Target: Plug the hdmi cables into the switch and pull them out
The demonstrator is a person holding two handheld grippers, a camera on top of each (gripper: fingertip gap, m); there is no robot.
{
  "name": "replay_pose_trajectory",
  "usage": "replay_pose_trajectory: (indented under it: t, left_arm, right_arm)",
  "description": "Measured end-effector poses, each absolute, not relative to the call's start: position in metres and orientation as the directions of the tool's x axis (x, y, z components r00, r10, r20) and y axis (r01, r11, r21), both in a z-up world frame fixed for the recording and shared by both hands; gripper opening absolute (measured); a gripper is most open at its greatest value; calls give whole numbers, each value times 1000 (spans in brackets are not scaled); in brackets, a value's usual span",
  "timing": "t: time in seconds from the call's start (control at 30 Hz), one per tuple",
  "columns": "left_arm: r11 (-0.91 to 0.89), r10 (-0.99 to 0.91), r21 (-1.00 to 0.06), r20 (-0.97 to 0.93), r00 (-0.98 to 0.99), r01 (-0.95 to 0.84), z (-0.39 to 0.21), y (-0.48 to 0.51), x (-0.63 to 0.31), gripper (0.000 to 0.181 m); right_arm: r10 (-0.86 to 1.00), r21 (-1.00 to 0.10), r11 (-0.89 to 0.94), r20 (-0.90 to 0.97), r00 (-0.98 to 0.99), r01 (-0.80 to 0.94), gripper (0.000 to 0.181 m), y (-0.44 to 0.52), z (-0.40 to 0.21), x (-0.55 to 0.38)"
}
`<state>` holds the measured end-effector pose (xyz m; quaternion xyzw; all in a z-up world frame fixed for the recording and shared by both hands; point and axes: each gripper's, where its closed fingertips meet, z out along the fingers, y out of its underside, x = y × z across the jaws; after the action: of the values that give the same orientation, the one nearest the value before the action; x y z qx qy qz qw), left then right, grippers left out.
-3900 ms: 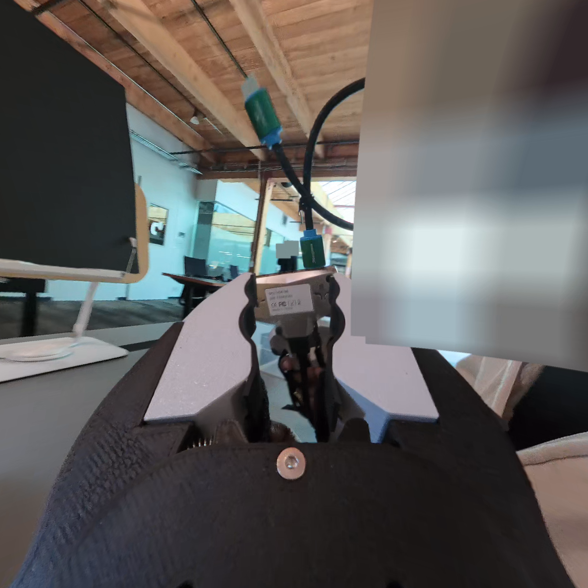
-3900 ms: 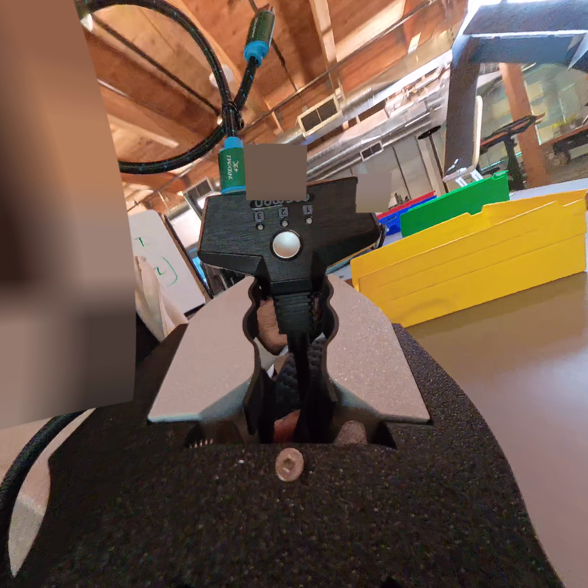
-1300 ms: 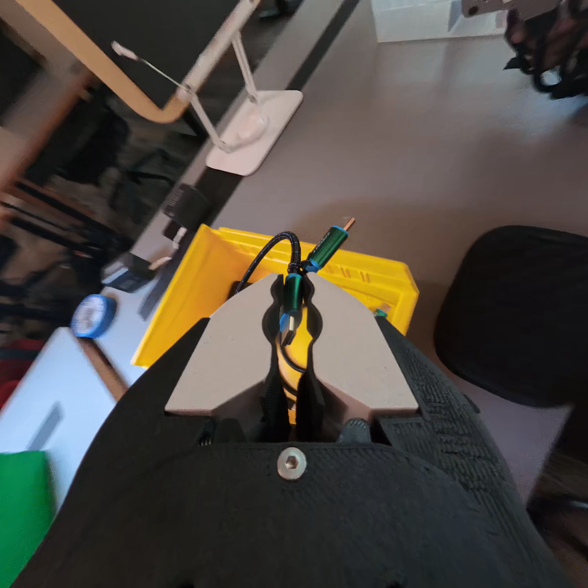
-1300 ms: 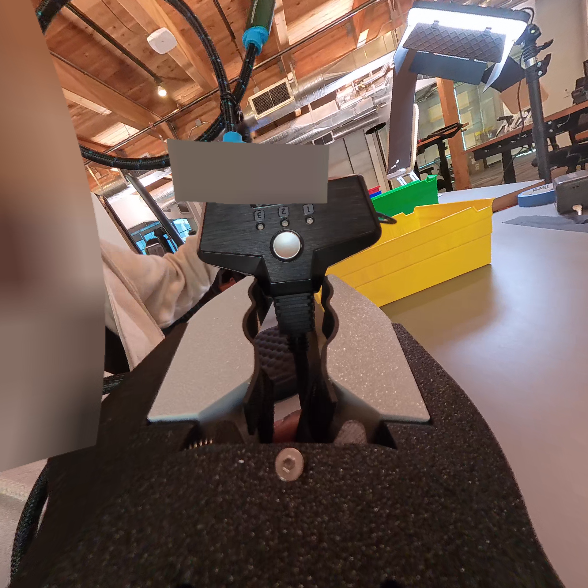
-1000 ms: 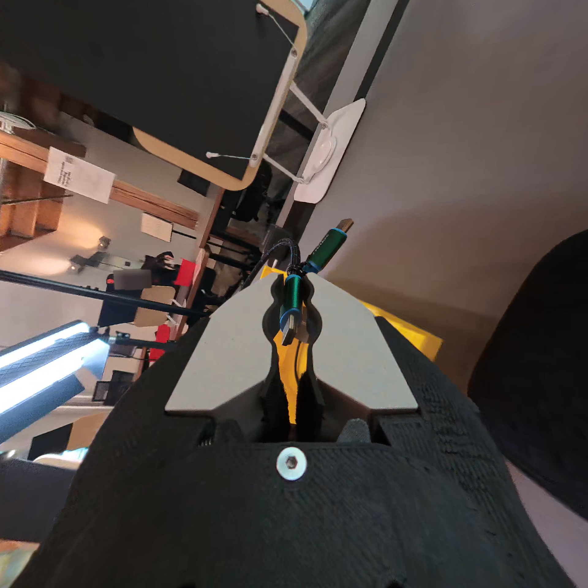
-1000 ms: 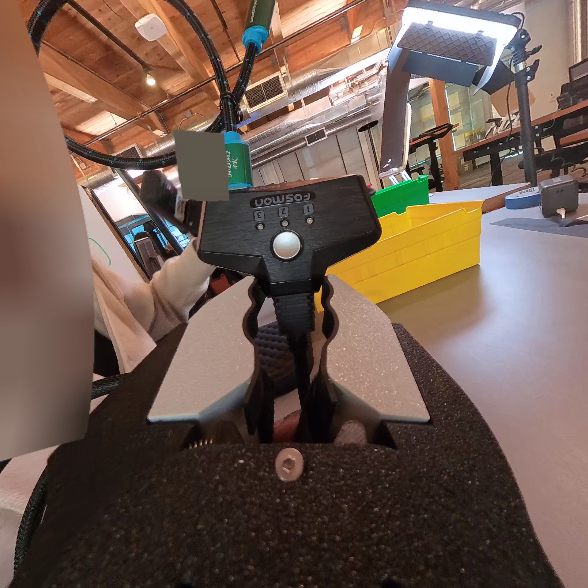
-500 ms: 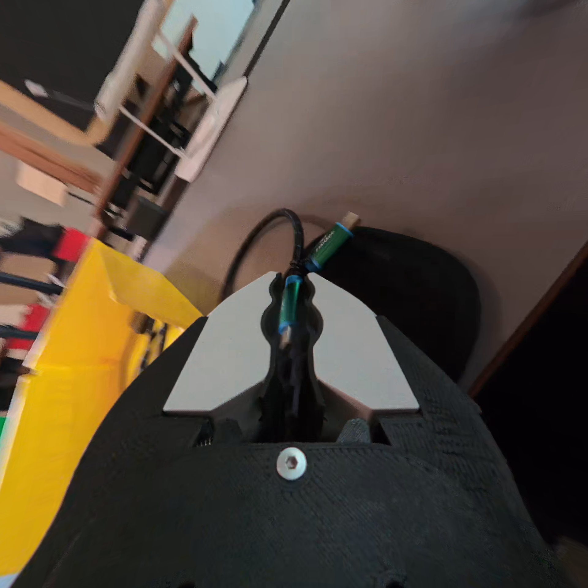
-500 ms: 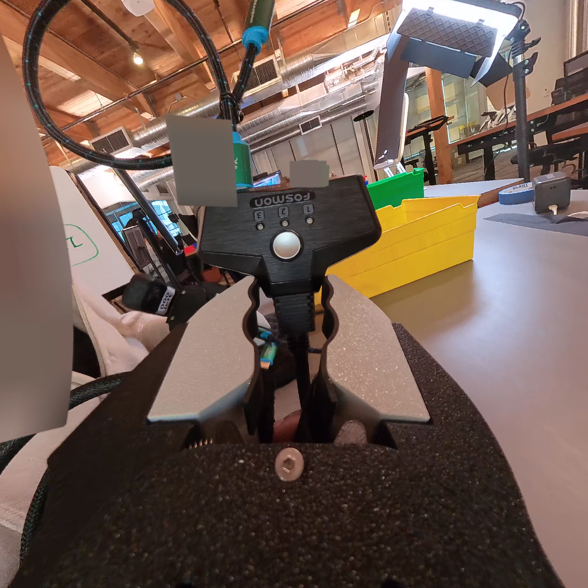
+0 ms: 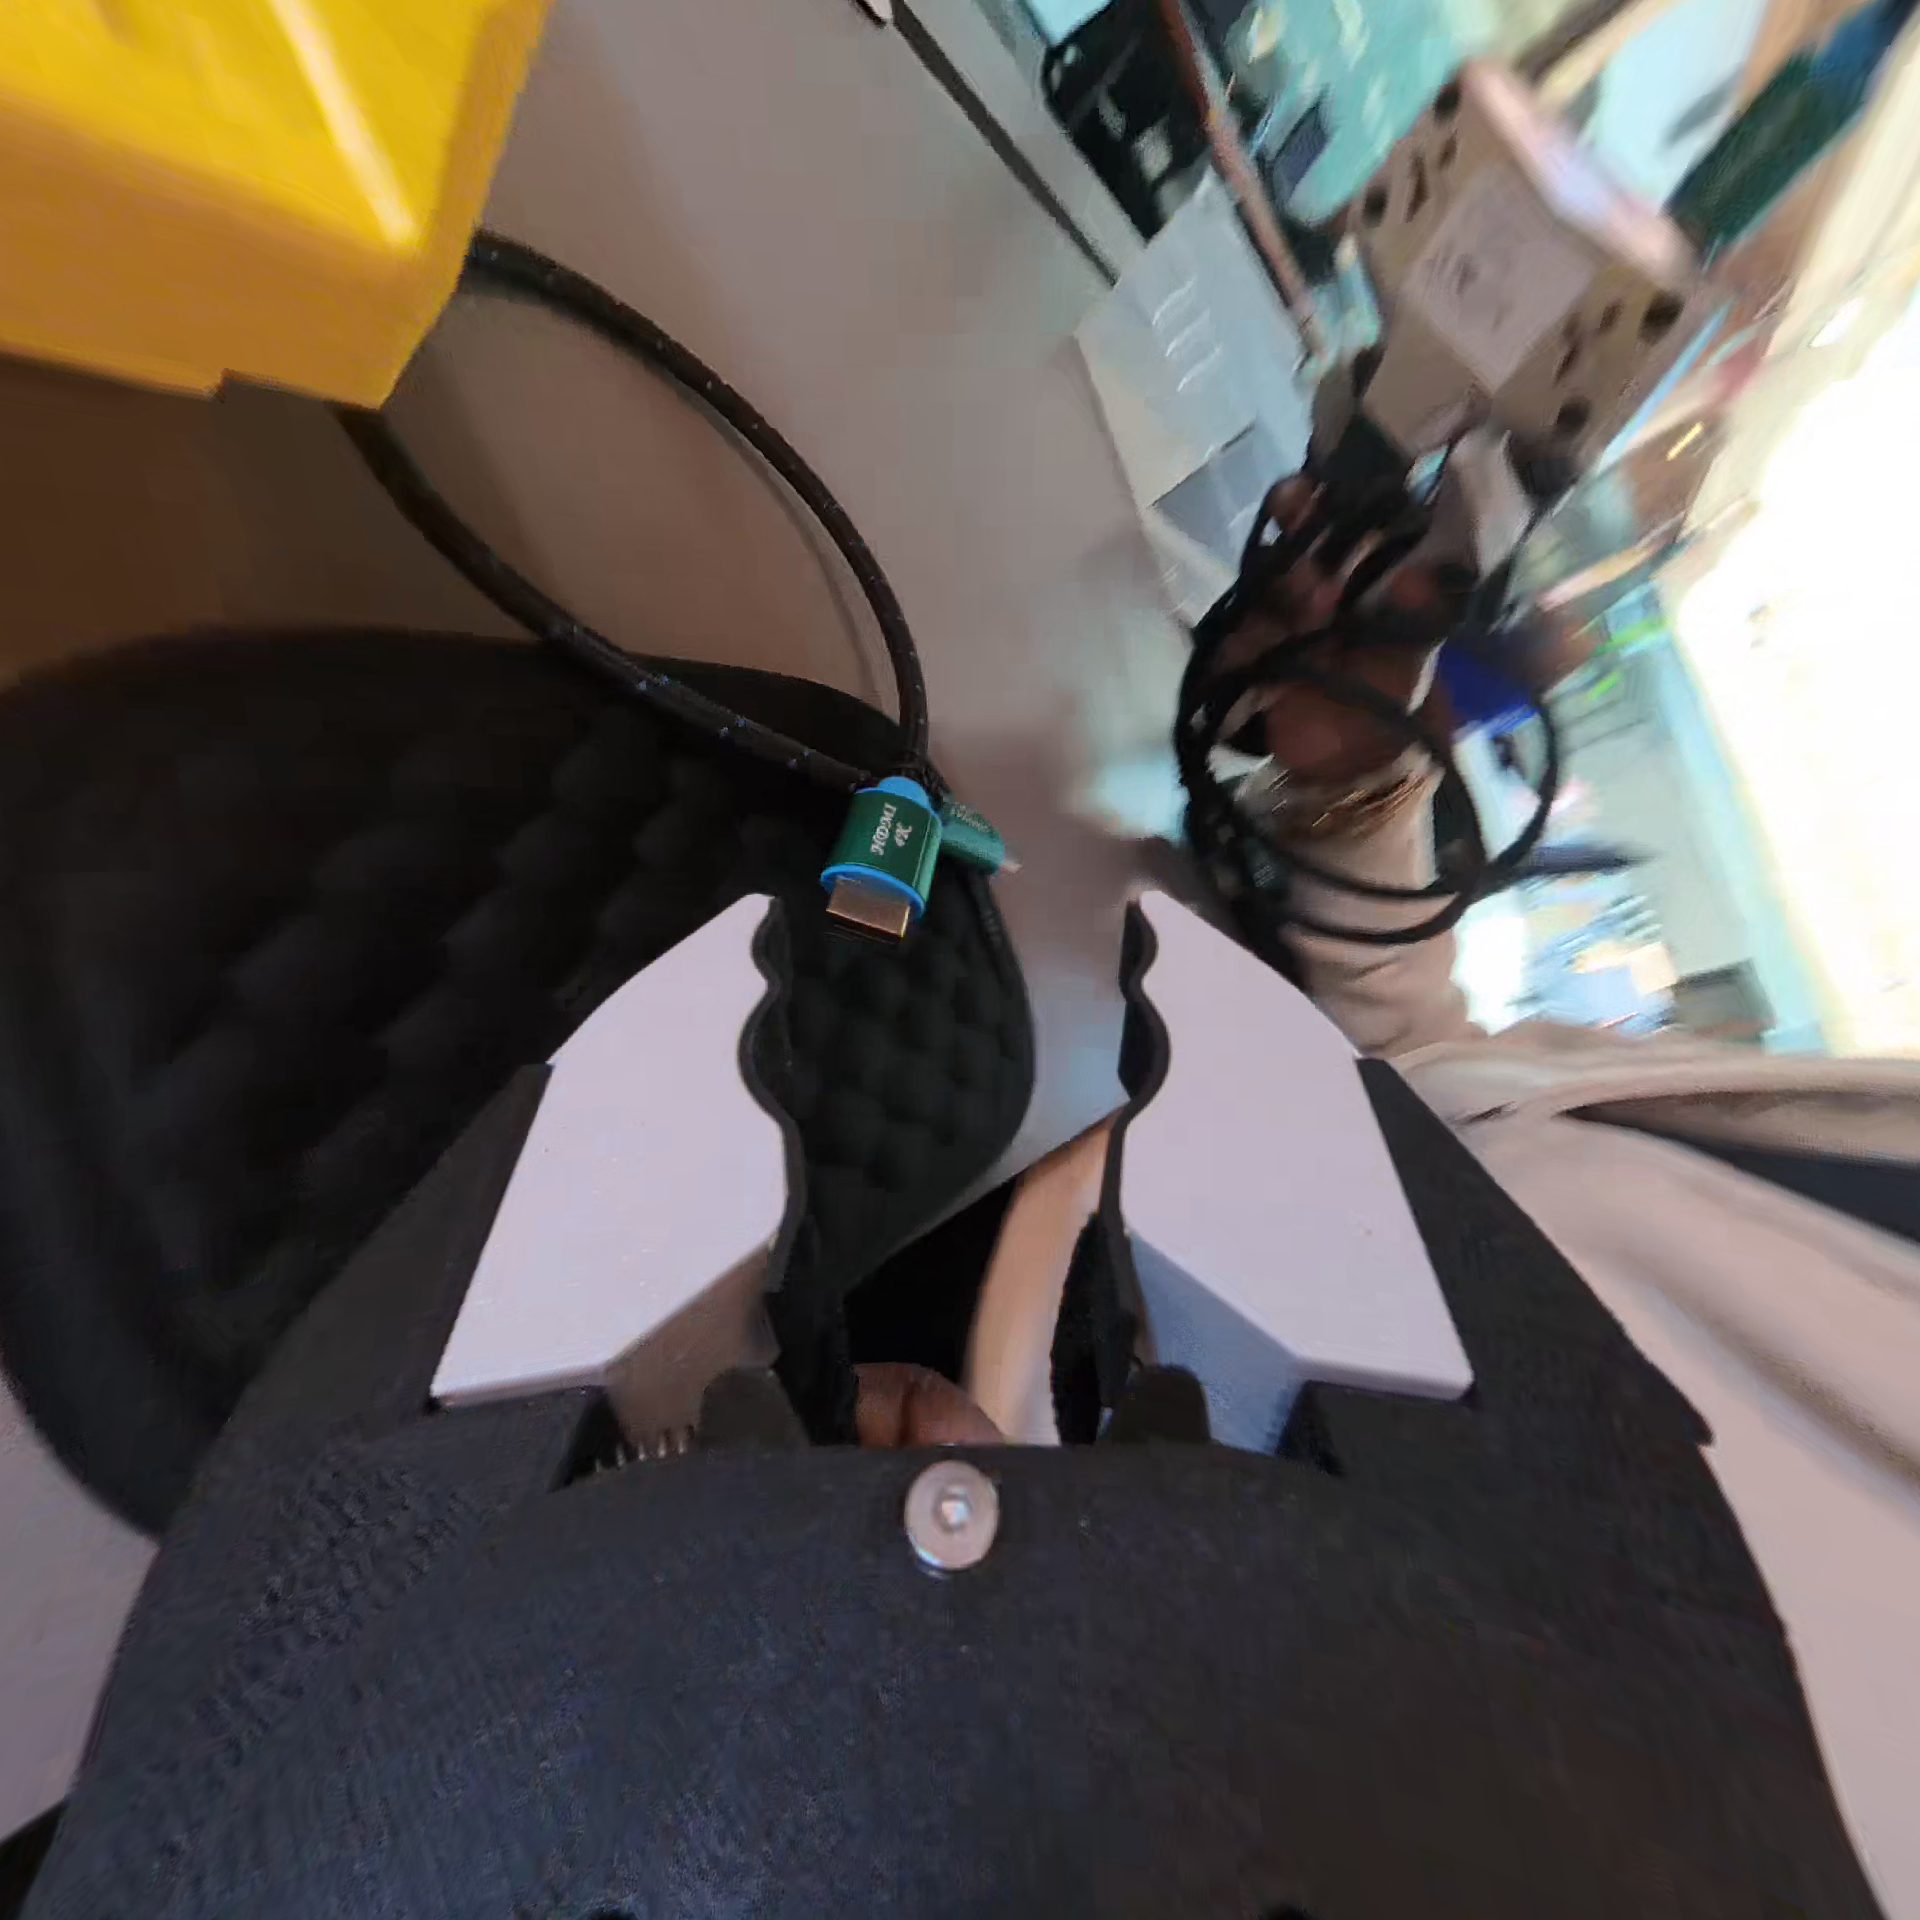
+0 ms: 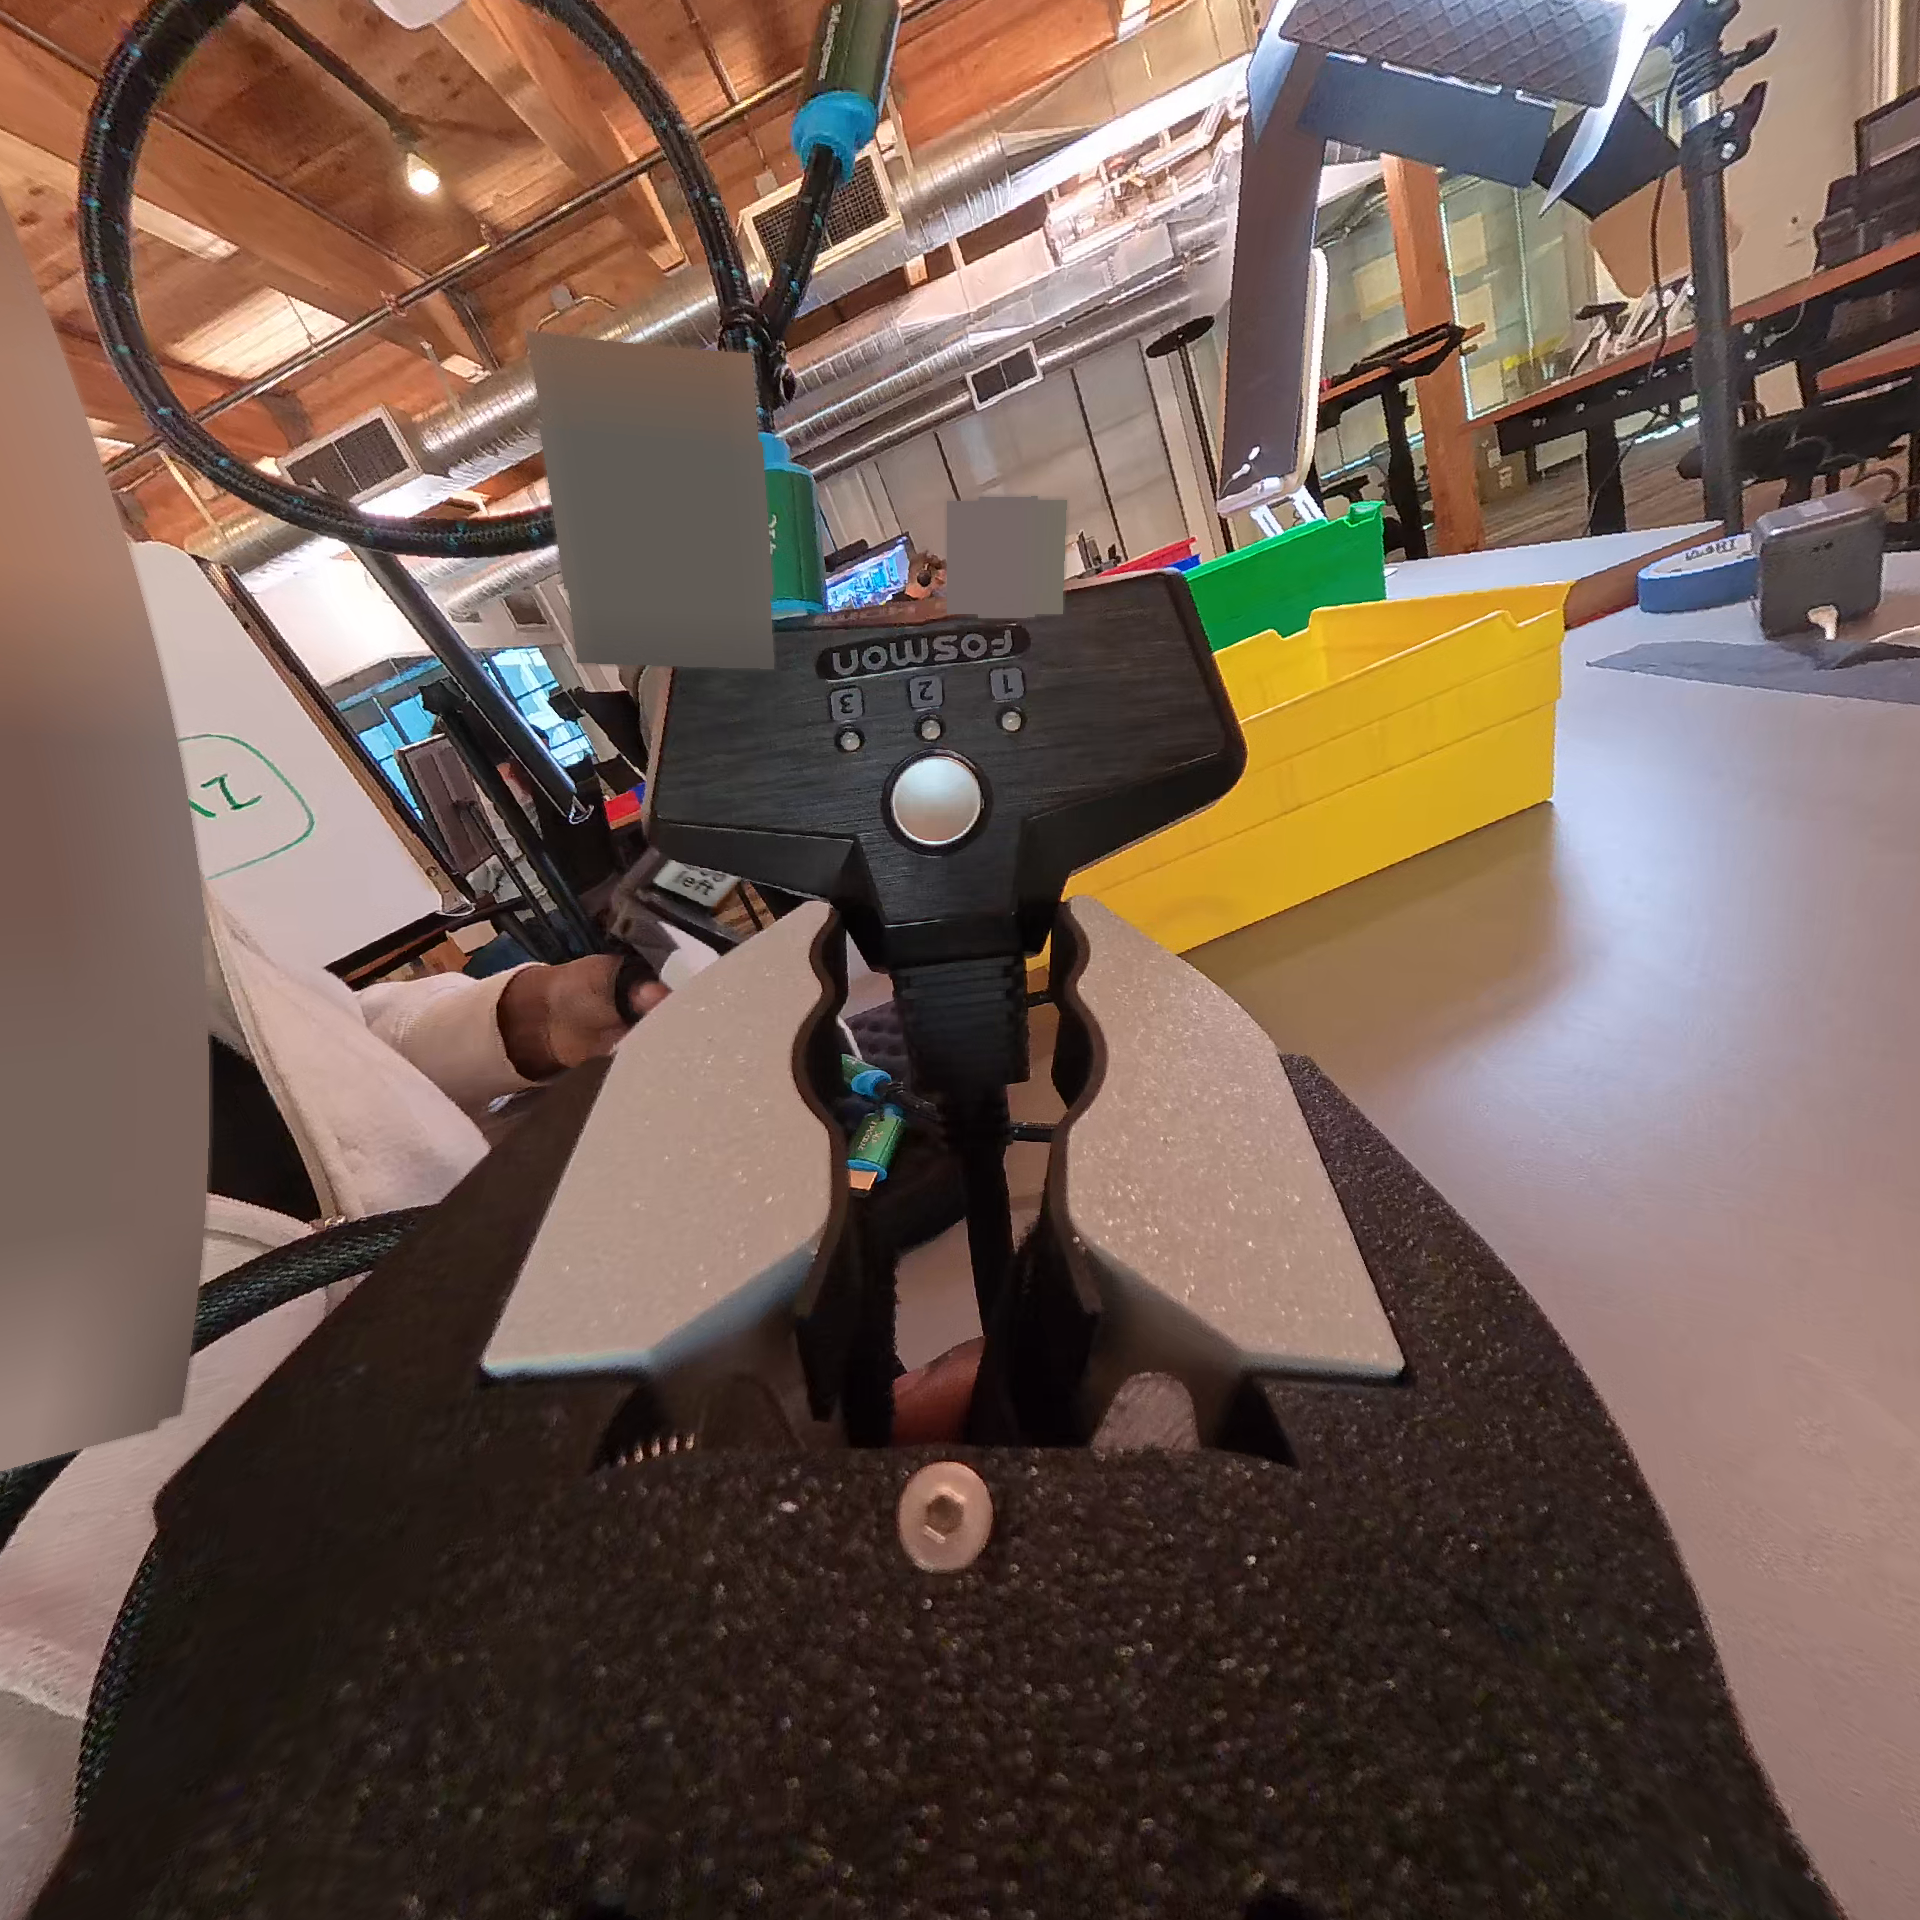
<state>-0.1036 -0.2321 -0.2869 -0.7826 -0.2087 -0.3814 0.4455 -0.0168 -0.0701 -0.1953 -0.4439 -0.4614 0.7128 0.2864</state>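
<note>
Grey table [image 9: 665, 239] carries the loose plug [image 9: 878, 862], just ahead-left of your spread, empty left gripper [image 9: 948, 925], contacts facing it. Right gripper [image 10: 940, 935] pinches the switch [image 10: 935, 748] by its neck.

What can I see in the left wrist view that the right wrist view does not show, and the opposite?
Only the left wrist view shows the open left gripper, empty, above a black mat.

Only the right wrist view shows the right gripper shut on the black HDMI switch, with one green HDMI plug in it, and a green bin.

Both show the yellow bin and the loose green HDMI plug.
</note>
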Motion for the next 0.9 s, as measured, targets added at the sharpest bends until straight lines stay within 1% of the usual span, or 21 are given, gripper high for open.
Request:
replay_pose_trajectory:
  t: [0.07,0.13,0.2,0.33,0.4,0.47,0.53,0.57,0.6,0.67,0.73,0.77,0.8,0.83,0.87,0.9]
  left_arm:
    - [-468,16,-431,869,495,772,-284,-229,-111,56]
    - [-456,41,-356,907,419,816,-285,-227,-113,46]
    - [-491,58,-322,915,399,810,-290,-226,-107,34]
    - [-500,86,-285,923,374,818,-294,-220,-103,28]
    - [-507,103,-311,904,415,804,-300,-220,-104,15]
    - [-520,106,-356,875,472,776,-303,-221,-103,5]
    - [-511,95,-409,847,522,756,-303,-220,-104,4]
    - [-498,85,-432,839,538,752,-301,-220,-105,0]
    - [-492,72,-442,838,542,750,-299,-220,-104,0]
    - [-531,36,-417,859,511,738,-295,-224,-94,0]
    - [-595,7,-355,895,446,721,-294,-230,-78,0]
    - [-613,2,-344,899,437,711,-295,-232,-74,11]
    - [-614,3,-367,885,466,699,-297,-232,-76,21]
    - [-608,-1,-422,848,530,673,-298,-230,-79,26]
    - [-606,-12,-503,780,626,616,-298,-228,-84,31]
    - [-609,-26,-603,665,747,516,-299,-226,-91,36]
  right_arm:
    - [815,-910,-415,-374,-443,6,38,-70,-196,-17]
    - [817,-912,-409,-371,-441,8,38,-71,-196,-17]
    - [820,-915,-404,-365,-441,7,38,-71,-196,-17]
    - [820,-915,-404,-361,-444,-1,38,-72,-193,-16]
    - [821,-915,-404,-359,-444,-7,38,-72,-192,-15]
    - [822,-916,-402,-356,-444,-10,38,-71,-191,-15]
    - [821,-916,-402,-356,-446,-9,38,-72,-191,-14]
    - [821,-916,-401,-356,-446,-7,38,-72,-191,-14]
    - [822,-917,-398,-354,-445,-6,38,-72,-191,-14]
    - [824,-920,-393,-350,-445,-4,38,-73,-191,-14]
    - [823,-920,-393,-351,-446,-2,38,-73,-192,-14]
    - [823,-919,-393,-352,-447,-1,38,-74,-192,-15]
    - [822,-919,-394,-352,-447,1,38,-74,-192,-15]
    - [823,-919,-393,-352,-446,1,38,-74,-192,-15]
    - [823,-920,-393,-352,-445,2,38,-74,-192,-15]
    - [824,-920,-392,-352,-445,3,38,-74,-192,-15]
